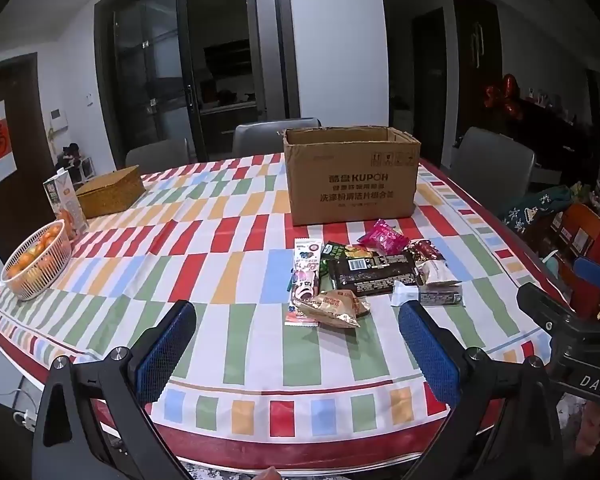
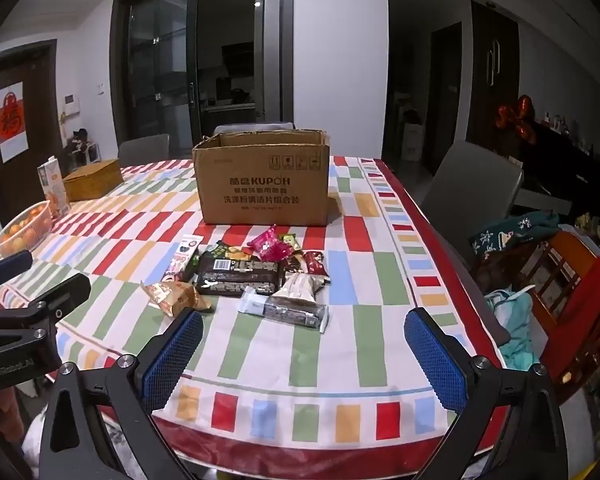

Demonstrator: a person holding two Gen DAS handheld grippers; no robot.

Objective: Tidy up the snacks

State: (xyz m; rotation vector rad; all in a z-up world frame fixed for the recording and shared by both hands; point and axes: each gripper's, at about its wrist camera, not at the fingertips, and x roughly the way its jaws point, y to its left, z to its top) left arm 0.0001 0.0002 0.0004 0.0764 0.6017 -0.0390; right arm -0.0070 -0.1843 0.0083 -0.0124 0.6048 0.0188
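A pile of snack packets lies on the checked tablecloth: a large dark brown pack, a pink packet, a tan wrapper, a long white-pink stick pack and a silver bar. An open cardboard box stands just behind them. My left gripper is open and empty, near the table's front edge, short of the pile. My right gripper is open and empty, likewise in front of the pile.
A white basket of oranges, a juice carton and a woven box sit at the table's left. Grey chairs stand around it. Clutter lies off the right edge.
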